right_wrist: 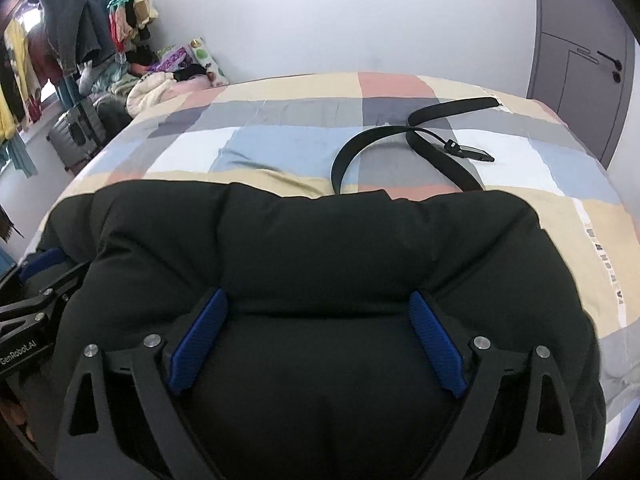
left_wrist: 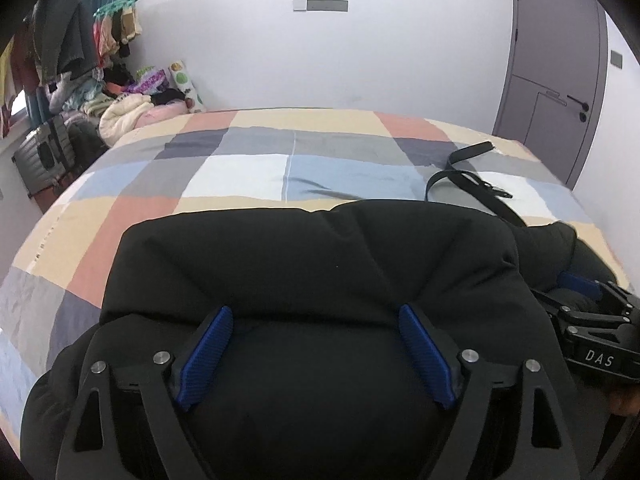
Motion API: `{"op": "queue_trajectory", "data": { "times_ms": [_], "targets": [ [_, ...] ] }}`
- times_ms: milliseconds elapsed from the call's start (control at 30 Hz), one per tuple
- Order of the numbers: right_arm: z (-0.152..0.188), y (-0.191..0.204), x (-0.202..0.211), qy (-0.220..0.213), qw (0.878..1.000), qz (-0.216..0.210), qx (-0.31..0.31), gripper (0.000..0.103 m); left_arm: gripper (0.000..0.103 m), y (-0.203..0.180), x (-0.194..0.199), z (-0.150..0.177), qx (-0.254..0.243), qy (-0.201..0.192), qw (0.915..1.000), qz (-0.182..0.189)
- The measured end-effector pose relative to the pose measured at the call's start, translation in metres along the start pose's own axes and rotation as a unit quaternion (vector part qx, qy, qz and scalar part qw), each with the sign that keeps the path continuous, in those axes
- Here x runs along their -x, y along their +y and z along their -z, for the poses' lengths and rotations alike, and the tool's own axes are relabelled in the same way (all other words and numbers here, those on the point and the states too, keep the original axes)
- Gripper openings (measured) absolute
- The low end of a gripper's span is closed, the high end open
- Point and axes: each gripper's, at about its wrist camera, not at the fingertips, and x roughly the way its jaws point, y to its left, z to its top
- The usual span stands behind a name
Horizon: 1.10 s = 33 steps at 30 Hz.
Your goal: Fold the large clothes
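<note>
A bed point(left_wrist: 256, 172) covered in a checked sheet of peach, grey, blue and white is filling a white-walled room, with a grey door point(left_wrist: 556, 76) standing at the far right. Clothes point(right_wrist: 76, 36) are hanging on a rack in the left corner, above a grey suitcase point(left_wrist: 42, 156). A black belt point(right_wrist: 404, 140) is lying looped on the sheet. A black padded coat point(left_wrist: 320, 256) is lying bunched on the near edge of the bed. The left claw point(left_wrist: 316, 354) and right claw point(right_wrist: 318, 344) are both spreading wide, each pressing into the coat's puffy fabric without pinching it.
</note>
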Motion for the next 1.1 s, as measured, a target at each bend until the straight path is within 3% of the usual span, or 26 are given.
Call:
{"op": "queue_trajectory", "data": {
  "times_ms": [167, 333, 467, 633, 900, 1100],
  "targets": [
    [0.010, -0.004, 0.006, -0.015, 1.000, 0.001, 0.008, 0.093, 0.085, 0.000, 0.003, 0.004, -0.004, 0.000, 1.0000, 0.006],
    [0.015, -0.014, 0.031, -0.043, 0.999, -0.014, 0.009, 0.094, 0.085, 0.006, 0.030, 0.006, 0.002, -0.008, 0.9998, 0.017],
    [0.019, -0.032, 0.056, -0.065, 0.998, -0.011, 0.004, 0.101, 0.085, 0.023, 0.058, 0.010, 0.006, -0.037, 0.9992, -0.011],
    [0.029, -0.054, 0.075, -0.077, 0.997, 0.021, -0.001, 0.103, 0.086, 0.059, 0.064, 0.033, 0.021, -0.025, 0.9987, -0.038],
    [0.039, -0.063, 0.051, -0.045, 0.999, 0.010, -0.016, 0.103, 0.087, 0.069, 0.056, 0.051, 0.007, -0.030, 0.9990, -0.033],
    [0.047, -0.066, 0.045, -0.051, 0.998, -0.004, -0.026, 0.103, 0.089, 0.076, 0.048, 0.059, 0.025, -0.029, 0.9991, -0.015]
  ]
}}
